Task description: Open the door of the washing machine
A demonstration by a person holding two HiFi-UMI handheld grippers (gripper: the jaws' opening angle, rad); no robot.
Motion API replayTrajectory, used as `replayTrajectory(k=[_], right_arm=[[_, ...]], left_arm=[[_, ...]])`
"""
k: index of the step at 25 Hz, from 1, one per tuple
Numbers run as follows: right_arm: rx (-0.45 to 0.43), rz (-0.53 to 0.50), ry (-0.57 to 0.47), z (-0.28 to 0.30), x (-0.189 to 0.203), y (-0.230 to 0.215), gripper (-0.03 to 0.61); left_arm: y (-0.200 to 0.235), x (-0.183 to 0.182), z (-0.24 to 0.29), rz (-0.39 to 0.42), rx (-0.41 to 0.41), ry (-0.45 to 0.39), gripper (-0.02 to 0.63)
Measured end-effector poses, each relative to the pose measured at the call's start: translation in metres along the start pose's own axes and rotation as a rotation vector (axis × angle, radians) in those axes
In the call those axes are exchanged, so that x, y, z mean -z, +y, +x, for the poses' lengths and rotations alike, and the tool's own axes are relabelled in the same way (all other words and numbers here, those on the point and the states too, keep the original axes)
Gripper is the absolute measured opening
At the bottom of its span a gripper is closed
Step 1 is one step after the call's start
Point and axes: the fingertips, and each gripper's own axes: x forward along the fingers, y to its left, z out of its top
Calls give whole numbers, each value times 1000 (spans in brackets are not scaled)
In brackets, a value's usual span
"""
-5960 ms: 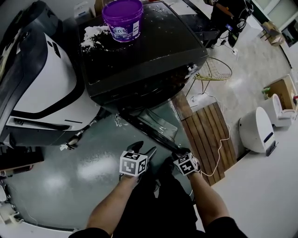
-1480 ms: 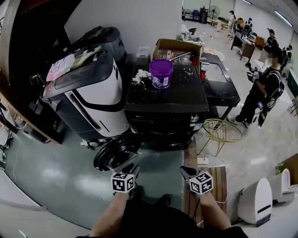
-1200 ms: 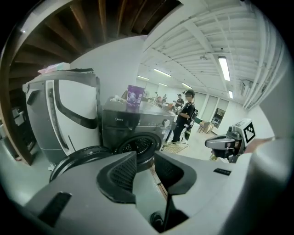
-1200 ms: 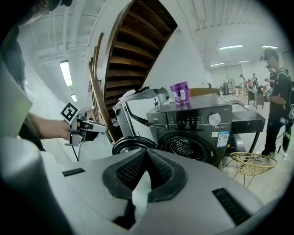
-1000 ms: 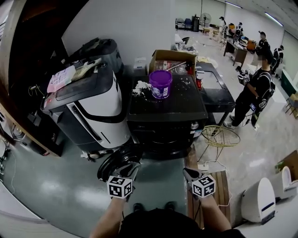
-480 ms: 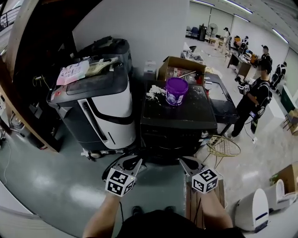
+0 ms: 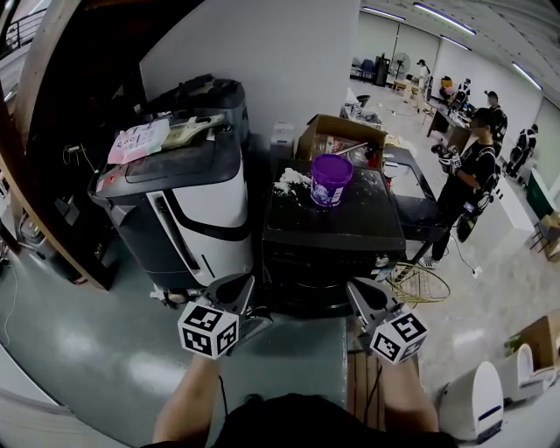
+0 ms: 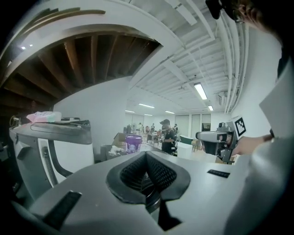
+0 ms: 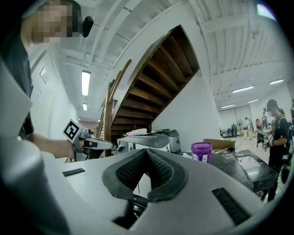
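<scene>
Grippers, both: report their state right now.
Left gripper: closed, jaws have just been closing, nothing between them.
Right gripper: closed, empty.

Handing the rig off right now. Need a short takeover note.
Left gripper: shut, jaws just closed, empty, held up in front of the machine.
Right gripper: shut, empty, held up alongside.
Washing machine: black, purple bucket on top. Door appears swung open, mostly hidden by the grippers.
Done: door looks open.
Left: confirm that; nothing else apparent.

White wall (image 7: 262, 52) behind; glossy grey floor (image 7: 70, 350); wooden staircase (image 7: 79, 79) left; strip lights (image 7: 442, 11) overhead.
</scene>
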Motion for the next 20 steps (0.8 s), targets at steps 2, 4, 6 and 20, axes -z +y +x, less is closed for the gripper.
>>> replayTrajectory(k=[2, 4, 6, 20], right_arm=[[6, -23, -2, -3, -3, -5, 15], [-6, -16, -3, -6, -1, -4, 15], [-32, 2, 0, -10, 3, 0, 14], [-62, 32, 36, -19, 31, 4, 14]], left_arm=[[1, -9, 2, -1, -7, -19, 17], [1, -10, 2, 7, -17, -26, 17], [0, -4, 1, 6, -28, -23, 17], [-6, 39, -3, -62, -69, 39, 17]])
